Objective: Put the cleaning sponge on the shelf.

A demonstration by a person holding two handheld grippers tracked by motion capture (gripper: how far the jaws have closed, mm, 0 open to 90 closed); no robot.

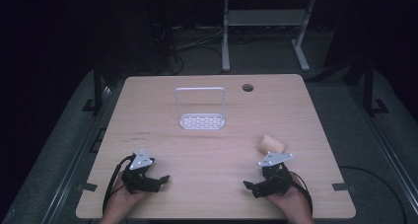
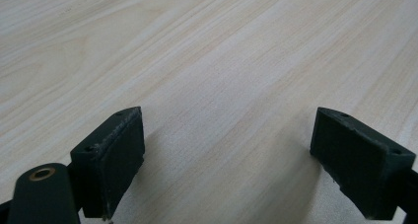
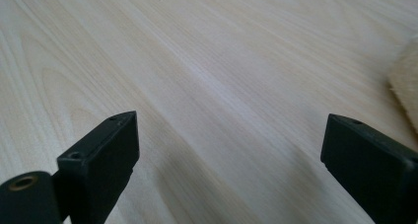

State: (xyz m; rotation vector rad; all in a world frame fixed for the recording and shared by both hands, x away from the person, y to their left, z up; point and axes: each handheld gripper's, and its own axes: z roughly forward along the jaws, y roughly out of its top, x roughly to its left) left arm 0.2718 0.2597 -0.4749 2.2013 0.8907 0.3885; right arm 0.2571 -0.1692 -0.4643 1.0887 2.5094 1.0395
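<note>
Pale wood surface (image 1: 212, 150) under a dark room, and both tongs sat low at the near edge. Left tongs (image 1: 158, 178) were spread wide, nothing between the jaws. Right tongs (image 1: 249, 185) were likewise released and empty. Just beyond the right hand lay the tan bread roll (image 1: 271, 144), on its side, well apart from the white wire rack (image 1: 201, 116) standing mid-surface. It looked like the opening reach; next, the right tongs would need to swing toward the roll and straddle it.
</note>
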